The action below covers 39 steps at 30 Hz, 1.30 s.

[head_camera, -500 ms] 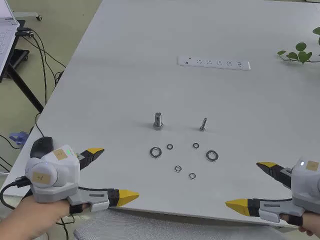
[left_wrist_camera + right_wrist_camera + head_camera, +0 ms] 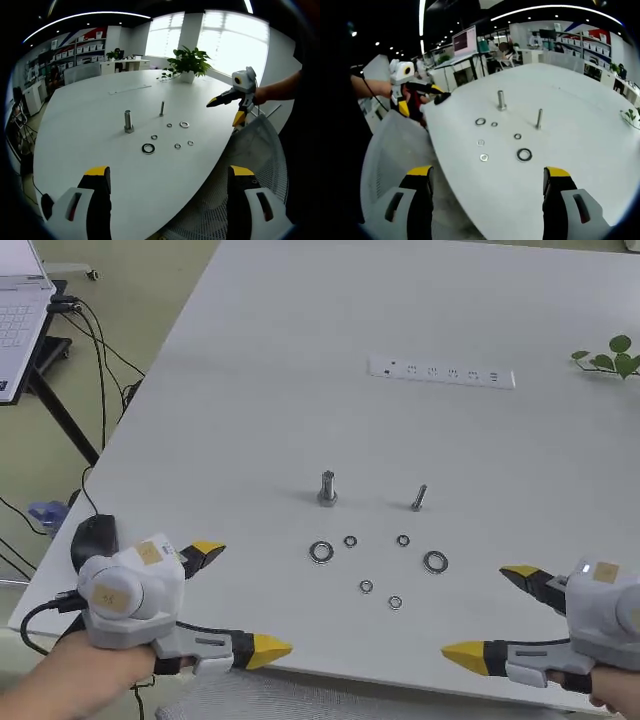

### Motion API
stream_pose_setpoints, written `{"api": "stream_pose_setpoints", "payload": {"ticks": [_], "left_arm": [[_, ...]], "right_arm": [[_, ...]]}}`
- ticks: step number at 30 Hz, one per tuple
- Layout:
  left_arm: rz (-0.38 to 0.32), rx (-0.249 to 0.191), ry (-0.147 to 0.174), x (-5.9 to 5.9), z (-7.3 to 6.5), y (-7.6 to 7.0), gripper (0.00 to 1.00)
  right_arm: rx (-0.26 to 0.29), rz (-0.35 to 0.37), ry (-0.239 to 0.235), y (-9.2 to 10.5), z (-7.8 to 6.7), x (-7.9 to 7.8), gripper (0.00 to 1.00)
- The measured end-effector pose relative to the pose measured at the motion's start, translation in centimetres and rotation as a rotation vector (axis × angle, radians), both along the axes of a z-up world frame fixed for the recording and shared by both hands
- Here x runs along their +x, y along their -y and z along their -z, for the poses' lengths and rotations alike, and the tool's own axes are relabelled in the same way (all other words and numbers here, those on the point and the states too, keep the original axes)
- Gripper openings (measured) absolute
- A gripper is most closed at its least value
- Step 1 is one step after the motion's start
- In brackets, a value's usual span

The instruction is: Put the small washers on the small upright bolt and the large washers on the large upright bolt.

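Big white worktable point(image 2: 250, 390) in an open office; shelves and bright windows were behind it in the gripper views. White laptop point(image 2: 15, 320) sat on a stand off the table, at 10 o'clock in the head view.

left gripper point(image 2: 240, 598) hung at 7 o'clock over the near table edge, yellow-tipped jaws spread wide with nothing between them. right gripper point(image 2: 490, 612) was at 5 o'clock, same state: jaws wide, holding nothing. Both were well apart from the parts.

White power strip point(image 2: 441, 372) lay flat on the far side, at 1 o'clock from the bolts. Green leafy plant point(image 2: 610, 355) was at 2 o'clock. Black mouse point(image 2: 92, 538) was at 8 o'clock, just beside the left gripper's body.

Large upright steel bolt point(image 2: 327, 486) stood head-down near table centre, with the small upright steel bolt point(image 2: 419, 498) apart at its 3 o'clock.

All washers lay flat on the table at 6 o'clock of the bolts:
- Two large steel washers: one point(image 2: 321, 552) under the large bolt, one point(image 2: 435, 562) at 5 o'clock of the small bolt.
- Four small steel washers between those: point(image 2: 350, 541), point(image 2: 403, 540), point(image 2: 366, 587), point(image 2: 395, 602).
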State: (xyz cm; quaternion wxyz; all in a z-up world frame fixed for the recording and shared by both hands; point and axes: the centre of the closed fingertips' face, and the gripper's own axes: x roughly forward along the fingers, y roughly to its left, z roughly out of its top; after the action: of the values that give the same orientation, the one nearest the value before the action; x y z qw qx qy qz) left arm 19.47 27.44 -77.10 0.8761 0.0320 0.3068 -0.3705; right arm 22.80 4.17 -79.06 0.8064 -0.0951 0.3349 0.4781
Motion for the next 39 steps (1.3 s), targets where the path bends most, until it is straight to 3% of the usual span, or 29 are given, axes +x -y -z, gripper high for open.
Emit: {"api": "stream_pose_setpoints", "payload": {"ticks": [9,18,26,29,39], "left_arm": [[0.002,0.01,0.005,0.0,-0.2,-0.2,0.98],[0.004,0.013,0.0,0.0,0.0,-0.3,0.97],[0.003,0.007,-0.001,0.0,0.1,-0.2,0.96],[0.003,0.006,-0.002,0.0,0.2,-0.2,0.96],[0.007,-0.001,-0.003,0.0,0.3,-0.2,0.95]], "right_arm": [[-0.025,-0.024,0.001,-1.4,-0.3,1.2,0.92],[-0.03,-0.083,0.015,-3.6,-1.3,2.5,0.9],[-0.052,-0.144,0.025,-5.3,-1.5,3.3,0.88],[-0.077,-0.168,0.007,-6.1,-1.4,3.2,0.86],[-0.104,-0.24,0.035,-8.4,-1.6,4.4,0.83]]}}
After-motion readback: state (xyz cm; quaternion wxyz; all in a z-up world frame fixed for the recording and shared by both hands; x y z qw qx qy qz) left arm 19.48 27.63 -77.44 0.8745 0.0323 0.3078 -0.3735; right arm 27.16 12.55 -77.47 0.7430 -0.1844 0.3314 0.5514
